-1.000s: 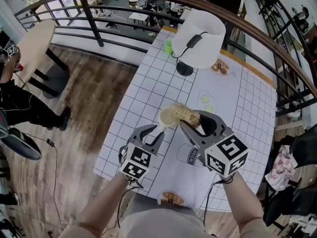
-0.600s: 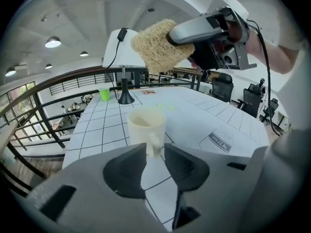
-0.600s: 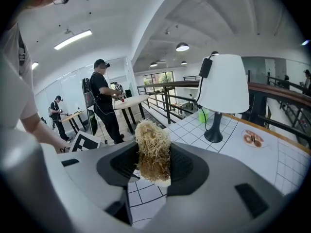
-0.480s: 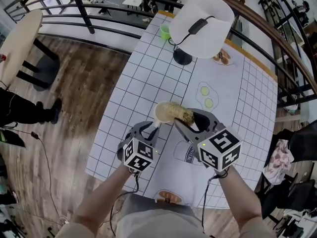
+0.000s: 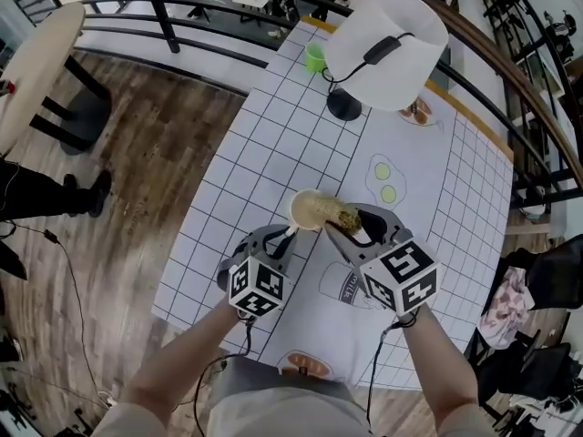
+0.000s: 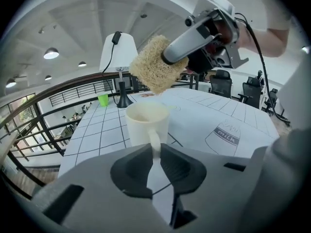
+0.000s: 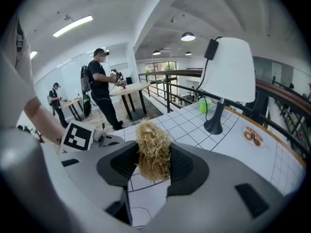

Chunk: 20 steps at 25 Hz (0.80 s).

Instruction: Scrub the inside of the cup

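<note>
A cream cup (image 5: 308, 209) stands upright over the gridded tablecloth, its handle (image 6: 155, 147) pinched between the dark pads of my left gripper (image 6: 156, 153), which is shut on it. In the head view the left gripper (image 5: 284, 239) reaches in from the lower left. My right gripper (image 5: 353, 228) is shut on a straw-coloured fibrous sponge (image 7: 153, 149). The sponge (image 6: 152, 66) hangs just above the cup's open mouth (image 6: 146, 111), toward its right rim. The cup's base is hidden behind the left jaws.
A white table lamp (image 5: 387, 35) and a small green cup (image 5: 315, 56) stand at the table's far end. The cloth (image 5: 273, 144) carries printed pictures, a milk bottle (image 6: 226, 135) among them. A dark railing (image 5: 164, 16) runs behind; people (image 7: 102, 81) stand by a round table.
Both grippers have sunk toward the table, taking the cup and the sponge with them. The sponge has stayed at the cup's mouth.
</note>
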### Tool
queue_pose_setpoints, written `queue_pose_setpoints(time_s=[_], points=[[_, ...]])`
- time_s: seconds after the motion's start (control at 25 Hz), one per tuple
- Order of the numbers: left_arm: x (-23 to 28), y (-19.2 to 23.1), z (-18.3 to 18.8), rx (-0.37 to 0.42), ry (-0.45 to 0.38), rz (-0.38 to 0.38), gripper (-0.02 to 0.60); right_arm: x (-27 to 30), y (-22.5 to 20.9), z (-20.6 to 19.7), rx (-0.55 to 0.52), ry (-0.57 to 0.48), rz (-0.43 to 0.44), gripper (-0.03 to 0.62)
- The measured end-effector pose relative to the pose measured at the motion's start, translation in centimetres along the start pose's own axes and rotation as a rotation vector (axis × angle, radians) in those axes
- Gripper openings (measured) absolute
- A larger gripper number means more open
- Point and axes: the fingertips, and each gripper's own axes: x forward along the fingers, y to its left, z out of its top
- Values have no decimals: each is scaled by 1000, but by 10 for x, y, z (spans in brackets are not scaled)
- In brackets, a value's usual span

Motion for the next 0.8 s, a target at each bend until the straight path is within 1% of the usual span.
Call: queue_pose_setpoints(time_s=[0.16, 0.28, 0.36, 0.52, 0.6, 0.72, 0.8], points=[[-1, 4, 2, -5, 4, -23, 58, 23, 4, -1, -194, 181, 72, 164], [-4, 6, -1, -13, -2, -26, 58, 38, 8, -10, -296, 312, 112, 164], [-6, 6, -2, -6, -7, -28, 58, 47, 7, -15, -330, 371, 125, 164], [-6, 8, 0, 1, -21, -28, 58, 65, 5, -22, -391, 452, 138, 164], [-6, 10, 0, -1, -28, -32, 58, 74, 4, -25, -417, 477, 137, 164], [-7, 8, 0, -2, -30, -41, 58, 83, 3, -33, -423, 508, 131, 164], [-7, 8, 0, -2, -30, -47, 58, 91, 6, -39, -427, 524, 148, 163]])
